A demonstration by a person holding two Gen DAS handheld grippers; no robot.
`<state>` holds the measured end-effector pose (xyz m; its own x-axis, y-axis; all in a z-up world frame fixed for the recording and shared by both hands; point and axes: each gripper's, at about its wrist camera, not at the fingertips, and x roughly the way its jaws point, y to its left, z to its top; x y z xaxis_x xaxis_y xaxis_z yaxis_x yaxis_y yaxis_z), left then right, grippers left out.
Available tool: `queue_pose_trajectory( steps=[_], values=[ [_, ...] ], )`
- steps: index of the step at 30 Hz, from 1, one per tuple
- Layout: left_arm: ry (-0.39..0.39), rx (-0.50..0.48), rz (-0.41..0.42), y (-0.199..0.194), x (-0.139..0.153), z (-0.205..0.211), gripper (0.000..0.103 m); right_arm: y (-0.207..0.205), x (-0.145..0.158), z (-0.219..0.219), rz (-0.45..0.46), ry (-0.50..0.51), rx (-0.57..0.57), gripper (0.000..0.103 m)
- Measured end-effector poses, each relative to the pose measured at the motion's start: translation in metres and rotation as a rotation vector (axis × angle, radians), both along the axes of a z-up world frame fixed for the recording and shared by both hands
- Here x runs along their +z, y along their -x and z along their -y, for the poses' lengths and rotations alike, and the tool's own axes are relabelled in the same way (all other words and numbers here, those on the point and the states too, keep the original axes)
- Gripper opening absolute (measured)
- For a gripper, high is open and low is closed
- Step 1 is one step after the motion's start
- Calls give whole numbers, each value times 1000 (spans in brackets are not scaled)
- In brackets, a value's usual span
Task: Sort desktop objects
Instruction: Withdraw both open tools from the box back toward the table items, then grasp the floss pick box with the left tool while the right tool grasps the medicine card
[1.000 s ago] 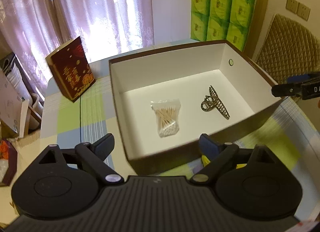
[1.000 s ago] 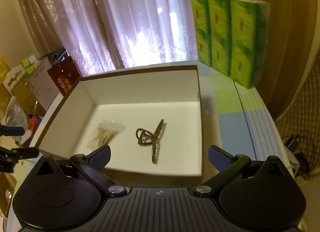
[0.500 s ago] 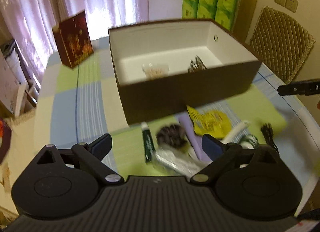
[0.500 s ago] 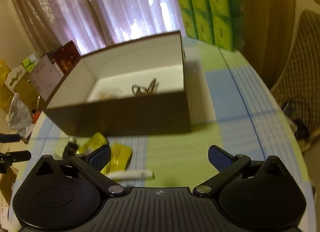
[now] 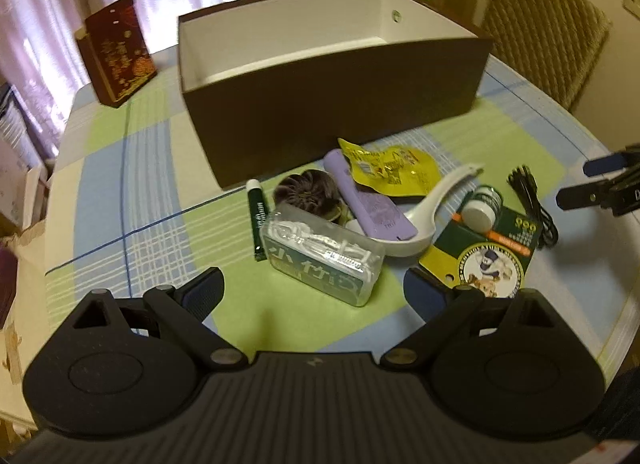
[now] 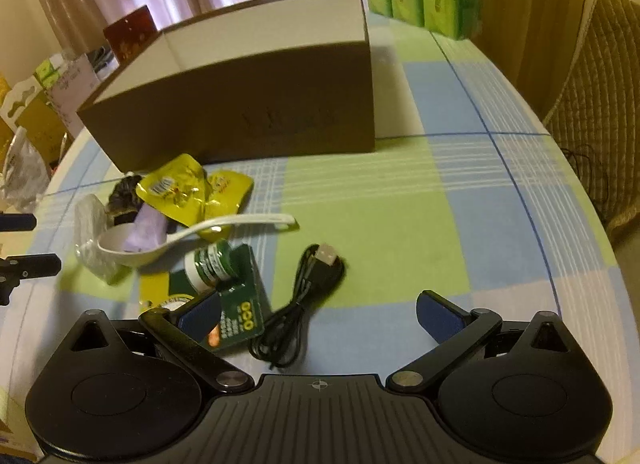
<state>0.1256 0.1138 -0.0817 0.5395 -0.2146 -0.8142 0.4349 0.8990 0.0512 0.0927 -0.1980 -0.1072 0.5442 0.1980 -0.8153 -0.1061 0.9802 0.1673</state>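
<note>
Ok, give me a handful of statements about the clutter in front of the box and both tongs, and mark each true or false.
1. Both the left tongs and the right tongs are open and hold nothing. True.
2. The white spoon lies inside the brown box. False: it lies on the tablecloth in front of the box.
3. The black USB cable lies coiled on the table near the right tongs. True.
4. The clear floss pick box stands on top of the green card. False: it sits on the cloth beside the card; a small white-capped bottle rests on the card.
5. The yellow pouch is gripped by the left tongs. False: it lies untouched near the box.
</note>
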Motion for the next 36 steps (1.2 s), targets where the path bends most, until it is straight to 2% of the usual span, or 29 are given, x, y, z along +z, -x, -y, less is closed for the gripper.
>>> queue_pose_trajectory(
  steps=[4,9,15,19,23,30,36],
  values=[
    [-10,-72,-11,-10,-7,-1,95,1,-4,3,-12,3,-19,101],
    [-65,-163,-13,-25,-18,5,99,3,-6,8,-30,4,-50,101],
    [-105,-279,1,-36,-33,15,100,7,-8,12,-48,9,-82,101],
    [-81,-315,8,-42,-38,16,99,8,-8,12,-51,13,-89,101],
    [-60,-319,-7,-42,-39,14,86,8,-5,9,-38,15,-84,101],
    [-23,-211,-4,-26,-31,-2,85,6,8,-7,56,9,-6,101],
    [-5,-94,9,-15,-20,-16,85,1,14,-35,120,31,128,101]
  ],
)
